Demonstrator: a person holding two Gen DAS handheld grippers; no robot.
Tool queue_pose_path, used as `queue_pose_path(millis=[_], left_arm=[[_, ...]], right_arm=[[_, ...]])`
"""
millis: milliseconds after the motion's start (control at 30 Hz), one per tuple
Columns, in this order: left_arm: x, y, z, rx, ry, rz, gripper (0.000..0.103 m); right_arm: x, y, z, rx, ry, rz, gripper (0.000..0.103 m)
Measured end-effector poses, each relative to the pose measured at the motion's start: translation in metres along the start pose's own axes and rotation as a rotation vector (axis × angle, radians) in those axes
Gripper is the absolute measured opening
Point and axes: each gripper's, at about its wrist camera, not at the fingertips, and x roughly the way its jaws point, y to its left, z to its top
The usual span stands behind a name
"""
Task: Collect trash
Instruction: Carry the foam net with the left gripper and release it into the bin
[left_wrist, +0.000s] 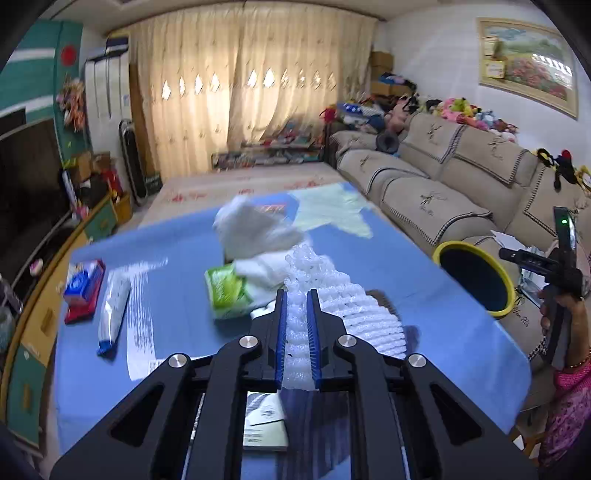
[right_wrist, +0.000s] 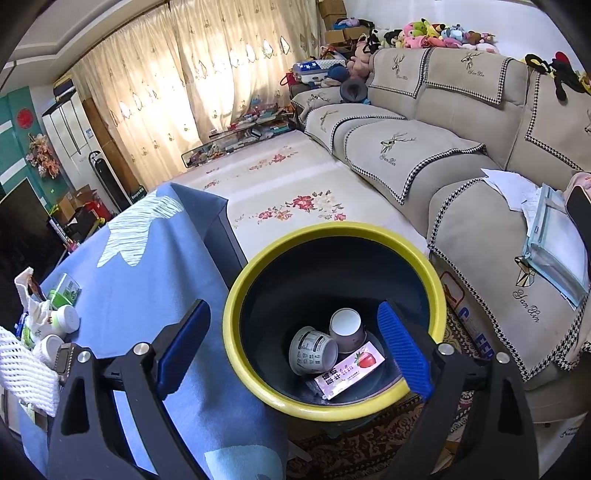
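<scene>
My left gripper (left_wrist: 296, 295) is shut on a white foam net sleeve (left_wrist: 332, 291), lifted a little above the blue tablecloth (left_wrist: 424, 306); the net (right_wrist: 22, 369) also shows at the left edge of the right wrist view. Beyond it lie a green packet (left_wrist: 225, 291), a crumpled white bag (left_wrist: 255, 225), a toothpaste tube (left_wrist: 112, 314) and a red-blue box (left_wrist: 83, 291). My right gripper (right_wrist: 293, 310) hangs open over the yellow-rimmed bin (right_wrist: 236, 332), nothing between its fingers. Two paper cups (right_wrist: 312, 349) and a pink strawberry packet (right_wrist: 347, 371) lie in the bin.
The bin (left_wrist: 458, 244) stands off the table's right edge, between the table and a beige sofa (right_wrist: 461, 155) with papers on it. A booklet (left_wrist: 264, 424) lies under my left gripper. White bottles (right_wrist: 66, 317) stand near the net. A flowered floor mat (right_wrist: 288, 177) stretches beyond.
</scene>
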Motion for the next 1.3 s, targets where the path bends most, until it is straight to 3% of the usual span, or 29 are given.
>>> queue_pose_path(millis=[200,433,733,1000,1300], left_arm=[[-0.022,-0.045,0.018,0.070,-0.050,-0.033,0.011],[-0.014,-0.105,0.044,0.132,-0.061,-0.087,0.011],[0.033,-0.196,0.080,0.195,-0.052,-0.202,0.011],[0.095,-0.277,0.096,0.277,-0.019,-0.221,0.012],[0.170,-0.335,0.093,0.325,0.074,-0.219,0.013]], right_arm=[[-0.017,-0.013,-0.001,-0.020,-0.023,-0.001,0.087],[-0.036,-0.046,-0.007,-0.025,-0.054,-0.048,0.087],[-0.049,-0.099,-0.009,0.035,-0.085,-0.077,0.089],[-0.042,-0.130,-0.016,0.092,-0.069,-0.053,0.089],[-0.035,-0.157,-0.021,0.148,-0.056,-0.061,0.090]])
